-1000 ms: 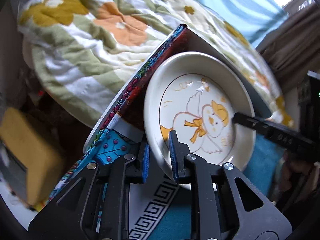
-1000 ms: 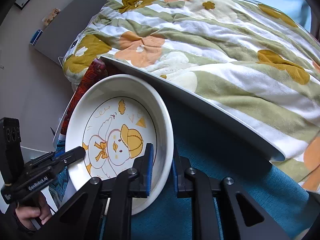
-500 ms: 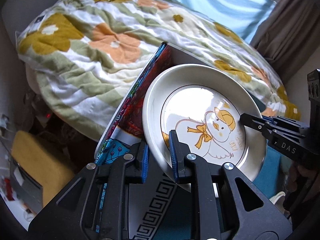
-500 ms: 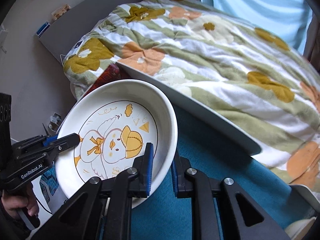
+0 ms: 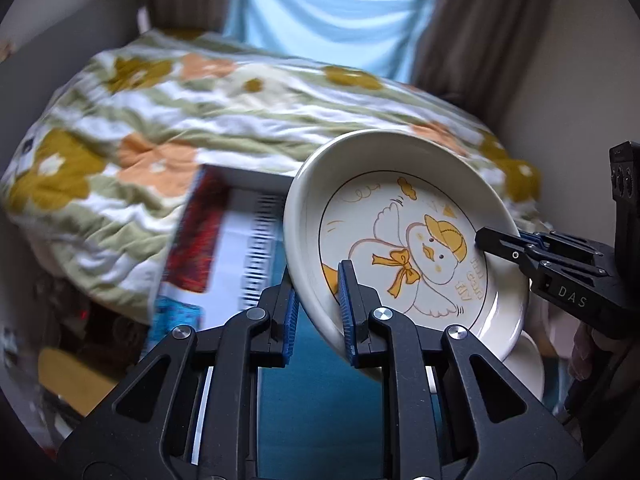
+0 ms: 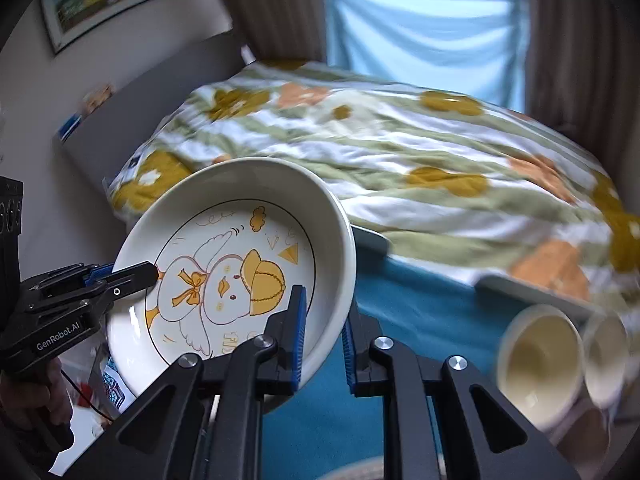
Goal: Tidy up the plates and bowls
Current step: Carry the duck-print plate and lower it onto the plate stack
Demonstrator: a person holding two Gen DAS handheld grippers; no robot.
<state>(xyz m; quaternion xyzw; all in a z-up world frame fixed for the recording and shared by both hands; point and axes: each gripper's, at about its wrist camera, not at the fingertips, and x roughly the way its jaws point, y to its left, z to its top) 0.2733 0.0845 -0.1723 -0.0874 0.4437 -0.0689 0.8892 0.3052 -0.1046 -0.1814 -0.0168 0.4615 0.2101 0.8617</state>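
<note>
Both the left gripper and right gripper pinch the duck plate aloft, unplaced, with cups at four o'clock unsorted.

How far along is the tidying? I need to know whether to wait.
Nothing looks put away yet. In hand: the duck plate, clamped at opposite rims by the left gripper and right gripper, off the blue cloth. Left: placing it; two cream cups lie tipped.

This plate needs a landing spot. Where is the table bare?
The teal tabletop is bare between the plate and the two cups, up to the table's white far edge. The cups crowd its right end.
</note>
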